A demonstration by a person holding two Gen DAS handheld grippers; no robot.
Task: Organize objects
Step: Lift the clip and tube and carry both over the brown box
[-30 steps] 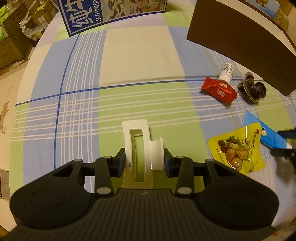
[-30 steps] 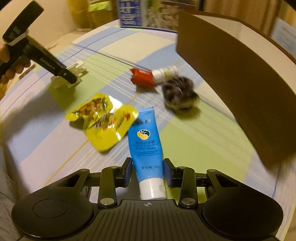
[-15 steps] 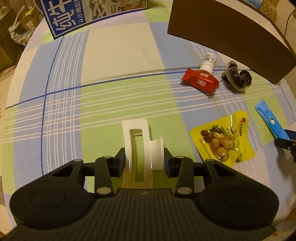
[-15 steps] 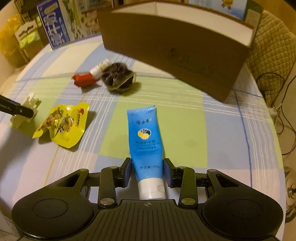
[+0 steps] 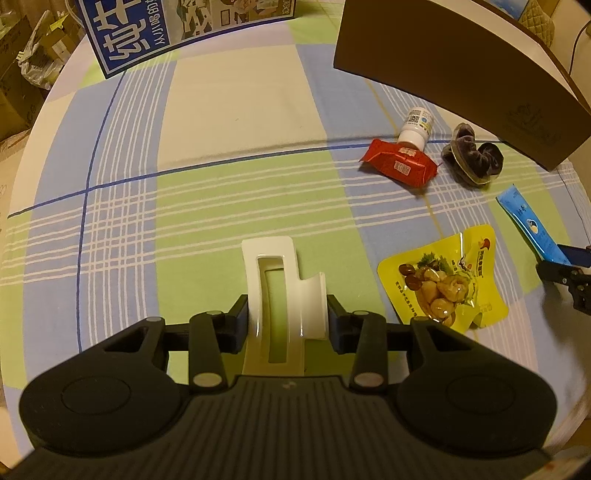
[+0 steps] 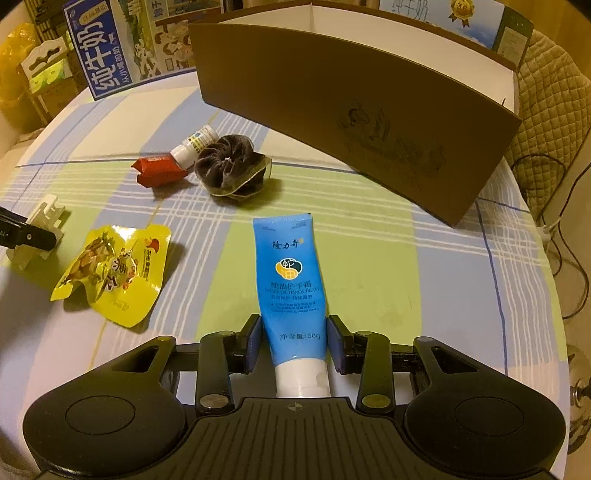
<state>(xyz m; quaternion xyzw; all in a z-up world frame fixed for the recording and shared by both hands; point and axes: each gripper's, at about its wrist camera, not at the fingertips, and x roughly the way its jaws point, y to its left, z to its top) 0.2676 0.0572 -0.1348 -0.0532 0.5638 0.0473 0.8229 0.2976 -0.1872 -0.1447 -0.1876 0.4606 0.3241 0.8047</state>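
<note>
My left gripper (image 5: 287,321) is shut on a white plastic holder (image 5: 275,273), held just above the checked tablecloth. My right gripper (image 6: 293,341) is shut on a blue hand cream tube (image 6: 288,273), its white cap toward the camera. From the left wrist view the tube (image 5: 528,225) and the right gripper's tip show at the far right. From the right wrist view the white holder (image 6: 37,225) sits at the far left in the left gripper's black finger. A brown cardboard box (image 6: 354,122) with white dividers stands behind the tube.
On the cloth lie a yellow snack pouch (image 5: 443,280), a red packet (image 5: 400,164), a small white bottle (image 5: 415,127) and a dark velvet scrunchie (image 5: 471,157). A blue milk carton box (image 5: 177,29) stands at the far edge. Cables hang off the table's right side (image 6: 565,206).
The right gripper has swung with the tube to face the brown box, which now looks nearer. The left gripper holds the white holder throughout and has shifted only slightly over the cloth.
</note>
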